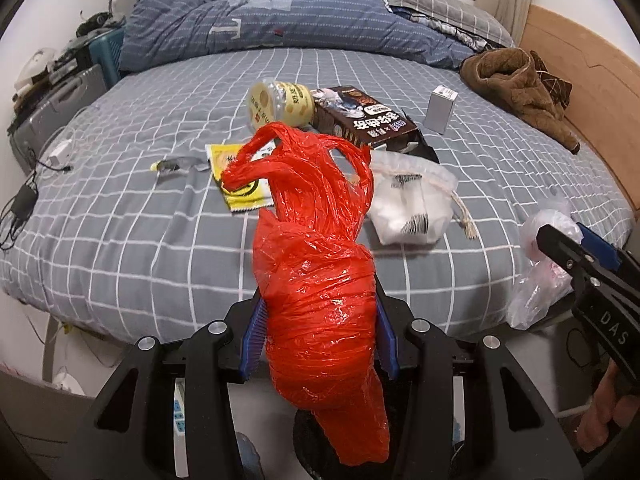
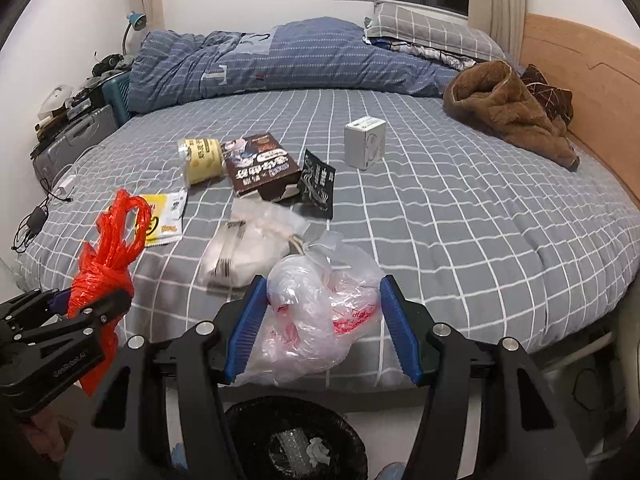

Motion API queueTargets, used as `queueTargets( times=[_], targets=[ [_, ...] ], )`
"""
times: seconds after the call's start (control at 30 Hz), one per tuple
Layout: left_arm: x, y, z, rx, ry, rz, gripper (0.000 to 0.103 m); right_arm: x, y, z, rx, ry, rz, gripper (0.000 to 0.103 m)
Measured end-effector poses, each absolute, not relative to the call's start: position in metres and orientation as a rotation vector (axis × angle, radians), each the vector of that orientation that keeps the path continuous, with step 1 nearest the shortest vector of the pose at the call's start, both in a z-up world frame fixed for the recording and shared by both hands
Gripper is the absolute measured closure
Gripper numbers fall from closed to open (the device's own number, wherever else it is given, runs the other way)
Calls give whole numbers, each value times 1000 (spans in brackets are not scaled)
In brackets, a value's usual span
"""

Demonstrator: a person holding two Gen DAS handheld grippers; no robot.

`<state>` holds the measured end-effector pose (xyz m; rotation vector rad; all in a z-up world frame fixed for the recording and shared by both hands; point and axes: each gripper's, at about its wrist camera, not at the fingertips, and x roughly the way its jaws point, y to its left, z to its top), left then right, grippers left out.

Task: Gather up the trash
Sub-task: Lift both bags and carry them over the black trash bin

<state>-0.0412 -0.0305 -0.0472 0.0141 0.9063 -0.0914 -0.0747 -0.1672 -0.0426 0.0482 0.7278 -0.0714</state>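
The bed (image 2: pixel 460 240), under a grey sheet with white checks, fills both views and serves as the sorting surface, with a rolled blue quilt (image 2: pixel 280 60) pushed to its far side, probably to leave room. A brown fleece garment (image 2: pixel 508 112) lies by the wooden headboard (image 2: pixel 592 88), apart from the litter and likely not trash. At the foot of the bed, on the floor just below both tools, stands a black-lined waste bin (image 2: pixel 296 436) that already holds some scraps, which explains why both tools hang over the mattress edge. The left gripper (image 1: pixel 320 332) pinches a crumpled red plastic bag (image 1: pixel 320 300) between its blue pads, the handles flopping forward. The right gripper (image 2: pixel 324 320) has its jaws closed on a clear plastic bag (image 2: pixel 320 312) with red print, the film bulging between the pads. Both bags look ready to be dropped into the bin. Uncollected on the sheet lie a white drawstring pouch (image 2: pixel 244 248), a brown snack box (image 2: pixel 260 168), a yellow plastic jar (image 2: pixel 200 160) on its side, a small white box (image 2: pixel 365 142), a black sachet (image 2: pixel 318 184) and a yellow packet (image 2: pixel 164 220).
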Motion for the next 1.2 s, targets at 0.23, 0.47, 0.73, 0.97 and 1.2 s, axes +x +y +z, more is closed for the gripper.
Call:
queueTargets(
  times=[0.23,0.47,0.73,0.97,1.2],
  targets=[
    [-62,-27,-54,11,928,-94,58,-93,-158,-51,42,750,-58,47],
    [-81,-26,-61,12,951,-96,58,-112,-150,-58,42,770,-45,47],
    [-102,-23,-69,14,981,-92,58,-130,-142,-66,33,795,-35,47],
    [-120,-23,-70,6,997,-89,58,-145,-137,-70,40,814,-30,47],
    [-136,-21,-70,3,1017,-81,58,-161,-133,-69,49,830,-23,47]
  ],
)
